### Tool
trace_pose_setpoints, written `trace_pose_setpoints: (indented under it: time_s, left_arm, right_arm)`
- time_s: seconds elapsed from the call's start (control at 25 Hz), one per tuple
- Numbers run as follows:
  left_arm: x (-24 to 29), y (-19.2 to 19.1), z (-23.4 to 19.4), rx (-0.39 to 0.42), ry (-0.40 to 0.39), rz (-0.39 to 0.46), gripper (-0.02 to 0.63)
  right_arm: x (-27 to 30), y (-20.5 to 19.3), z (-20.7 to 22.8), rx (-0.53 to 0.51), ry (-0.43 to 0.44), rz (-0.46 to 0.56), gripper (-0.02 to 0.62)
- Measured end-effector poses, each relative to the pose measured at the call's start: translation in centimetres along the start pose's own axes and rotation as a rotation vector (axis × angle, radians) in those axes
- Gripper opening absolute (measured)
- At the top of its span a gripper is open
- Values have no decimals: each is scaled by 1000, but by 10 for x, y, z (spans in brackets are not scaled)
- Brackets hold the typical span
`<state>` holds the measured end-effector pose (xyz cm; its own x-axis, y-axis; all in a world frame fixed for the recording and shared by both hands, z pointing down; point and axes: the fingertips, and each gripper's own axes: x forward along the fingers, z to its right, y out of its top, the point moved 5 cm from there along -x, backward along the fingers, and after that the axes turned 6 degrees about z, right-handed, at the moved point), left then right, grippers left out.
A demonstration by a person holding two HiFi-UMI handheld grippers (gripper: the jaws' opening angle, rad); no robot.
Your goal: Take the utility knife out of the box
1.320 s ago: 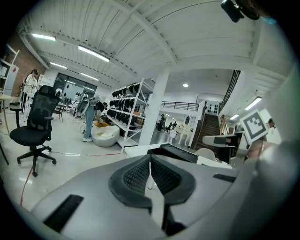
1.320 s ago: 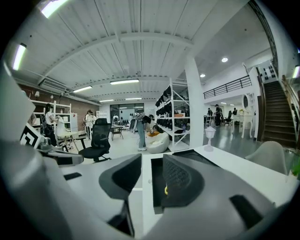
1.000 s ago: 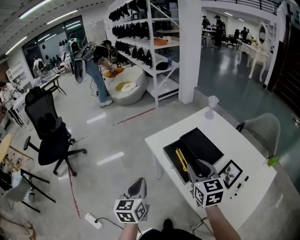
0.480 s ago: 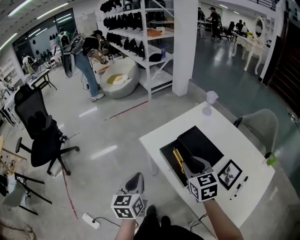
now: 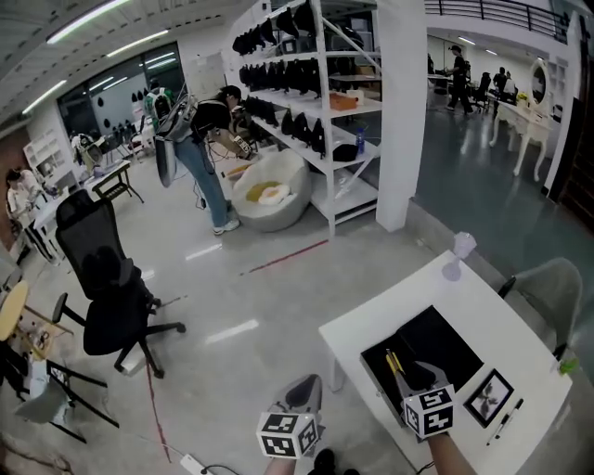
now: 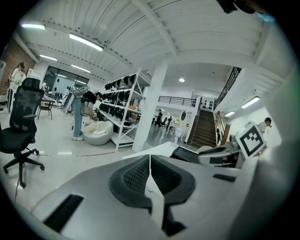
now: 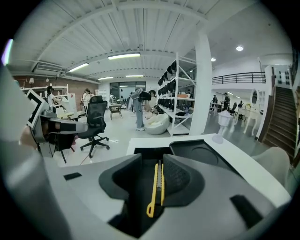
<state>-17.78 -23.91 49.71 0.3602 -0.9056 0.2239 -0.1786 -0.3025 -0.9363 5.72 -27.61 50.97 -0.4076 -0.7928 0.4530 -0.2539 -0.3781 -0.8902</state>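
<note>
Utility knife (image 5: 393, 363) in box (image 5: 376, 365) (at table (image 5: 371, 321) edge), right gripper (image 5: 414, 371) spread, left gripper (image 5: 309, 382) closed

A big, bright work hall, part lab and part office

Tall white shelves (image 5: 316, 83) full of dark things stand on a shiny grey floor (image 5: 278, 297). Long lights (image 5: 93, 19) run across the high ceiling. A black office chair (image 5: 111, 297) on wheels stands near some desks (image 5: 102, 176). A person (image 5: 206, 139) stands by a white beanbag (image 5: 269, 190), and more people (image 5: 459, 70) are far back. A white table (image 5: 371, 325) is close by, and stairs (image 6: 204, 131) go up.
</note>
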Motion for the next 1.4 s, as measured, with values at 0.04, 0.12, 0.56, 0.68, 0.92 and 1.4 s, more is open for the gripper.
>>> trace_pose_setpoints:
  time_s: [0.04,0.12,0.56,0.68,0.92,1.4]
  left_arm:
    - [5,0,-3,1,-2,0,15]
    - [12,1,-9,2,-7,-3,17]
    - [36,-4,-22,-27,-44,-39,16]
    - [39,-6,-27,-40,-42,-41,16]
    - [43,-9,-39,-62,-35,-52,15]
    - [45,-19,-56,-104,-26,-72,15]
  right_arm:
    - [5,-2,1,-2,-1,-8,129]
    - [14,-6,2,2,-4,-24,129]
    - [41,-25,3,-26,-8,-155,143]
    - [51,-32,3,-53,-13,-208,143]
    - [65,-43,6,-75,-34,-284,143]
    - [85,-63,8,-69,-42,-393,149]
